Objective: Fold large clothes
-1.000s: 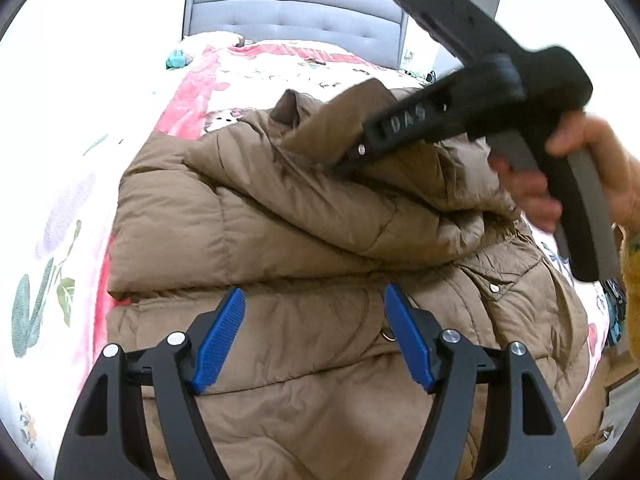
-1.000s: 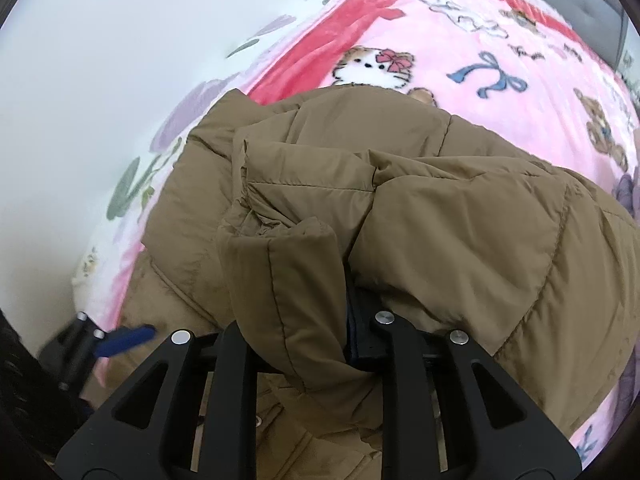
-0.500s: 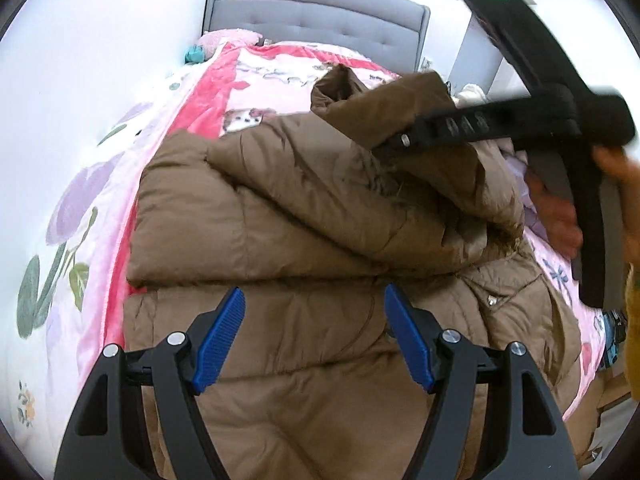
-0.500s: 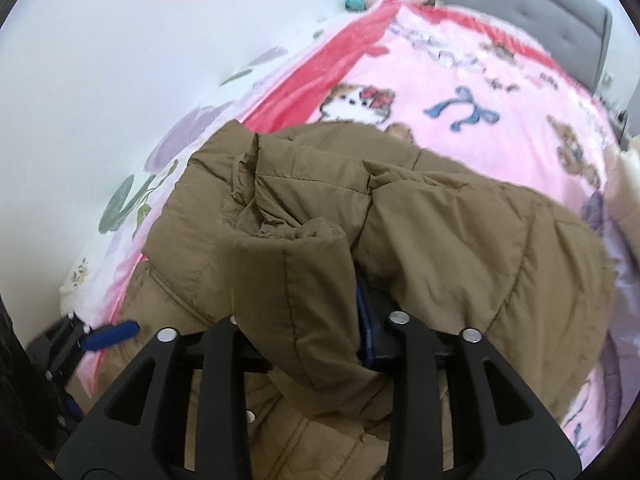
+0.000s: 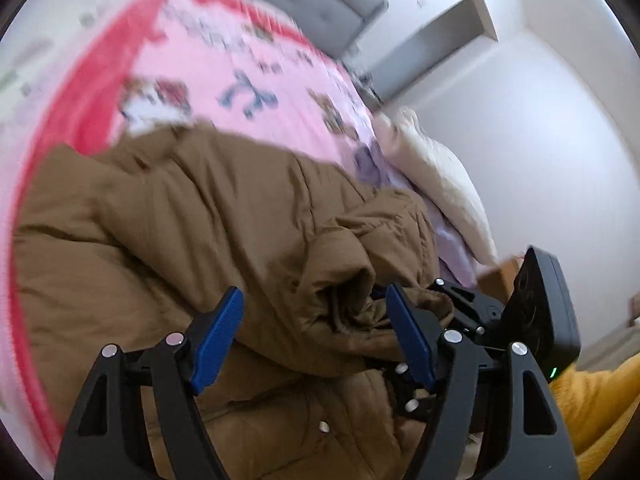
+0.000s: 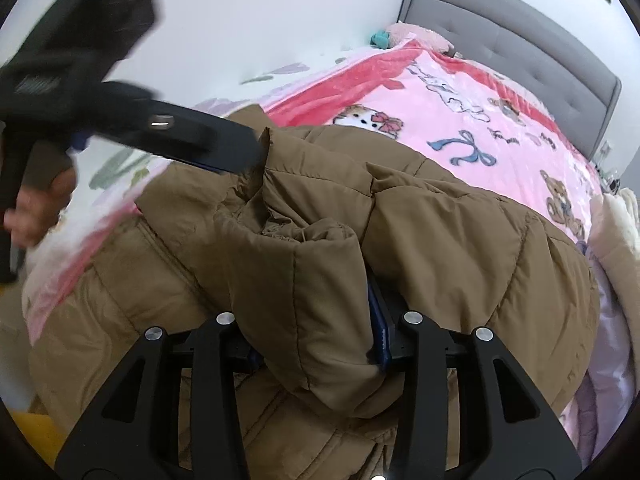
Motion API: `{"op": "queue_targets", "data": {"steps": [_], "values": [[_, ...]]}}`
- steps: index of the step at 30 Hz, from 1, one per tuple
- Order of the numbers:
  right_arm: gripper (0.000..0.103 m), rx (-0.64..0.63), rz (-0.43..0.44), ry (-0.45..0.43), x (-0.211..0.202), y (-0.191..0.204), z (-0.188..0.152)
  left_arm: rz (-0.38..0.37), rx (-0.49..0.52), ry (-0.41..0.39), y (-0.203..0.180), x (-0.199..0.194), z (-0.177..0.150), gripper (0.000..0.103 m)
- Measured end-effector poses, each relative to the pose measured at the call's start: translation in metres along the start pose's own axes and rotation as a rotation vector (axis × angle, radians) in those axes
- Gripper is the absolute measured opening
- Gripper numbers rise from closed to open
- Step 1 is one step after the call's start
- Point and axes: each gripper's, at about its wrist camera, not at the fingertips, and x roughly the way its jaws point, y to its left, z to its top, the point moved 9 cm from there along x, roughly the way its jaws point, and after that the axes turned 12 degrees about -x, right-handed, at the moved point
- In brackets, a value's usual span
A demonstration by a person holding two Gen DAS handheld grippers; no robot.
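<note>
Right wrist view puts me just behind the right gripper (image 6: pixel 316 320), whose jaws are opening with a thick puffed fold of the brown padded jacket (image 6: pixel 440 232) between them. The fold fills the gap and droops over the front of the tool. A blue pad shows at its right edge; whether the pads press the cloth I cannot tell.

Out from that fold, the jacket spreads away toward the grey headboard (image 6: pixel 520 52). It lies heaped on the pink cartoon blanket (image 6: pixel 460 112), its long side running across the bed, parallel to the headboard.

From the left wrist view, the left gripper (image 5: pixel 312 336) stands wide open with nothing held. Its blue pads hang just above the jacket's near edge, straddling a rolled ridge of cloth. The right tool sits just to its right, on the side away from the headboard.

I judge the coming move turns on this: the bunched fold lies straight ahead of both tools, between them and the headboard. The right one is nearer, already wrapped by it. The left must drop and close on the ridge under it to take a share.
</note>
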Motion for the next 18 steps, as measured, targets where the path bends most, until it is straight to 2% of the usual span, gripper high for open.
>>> {"op": "queue_targets", "data": {"steps": [2, 4, 5, 6, 8, 9, 12, 15, 18], "values": [[0.04, -0.004, -0.016, -0.004, 0.001, 0.004, 0.0, -0.032, -0.016, 0.031, -0.004, 0.007, 0.004, 0.072], [0.041, -0.016, -0.033, -0.006, 0.002, 0.005, -0.001, -0.02, -0.043, 0.03, -0.003, 0.015, 0.01, 0.07], [0.041, -0.02, -0.041, -0.009, 0.002, 0.006, -0.001, -0.028, -0.072, 0.04, -0.002, 0.021, 0.012, 0.045], [0.043, -0.029, -0.053, -0.007, 0.003, 0.007, -0.002, -0.028, -0.097, 0.057, 0.001, 0.026, 0.013, 0.034], [0.063, -0.039, -0.023, -0.008, 0.006, 0.014, -0.004, -0.008, -0.136, 0.09, 0.007, 0.039, 0.014, 0.019], [0.076, -0.04, -0.011, -0.021, 0.005, 0.018, -0.004, -0.012, -0.139, 0.107, 0.007, 0.041, 0.013, 0.018], [0.076, -0.057, -0.05, -0.024, 0.005, 0.024, -0.006, -0.017, -0.136, 0.114, 0.002, 0.044, 0.014, 0.012], [0.076, -0.075, -0.079, -0.057, -0.002, 0.03, -0.006, 0.001, -0.126, 0.076, 0.001, 0.04, 0.021, 0.01], [0.075, -0.053, -0.112, -0.124, -0.02, 0.03, -0.002, 0.006, -0.164, 0.009, 0.009, 0.027, 0.038, 0.009]]}}
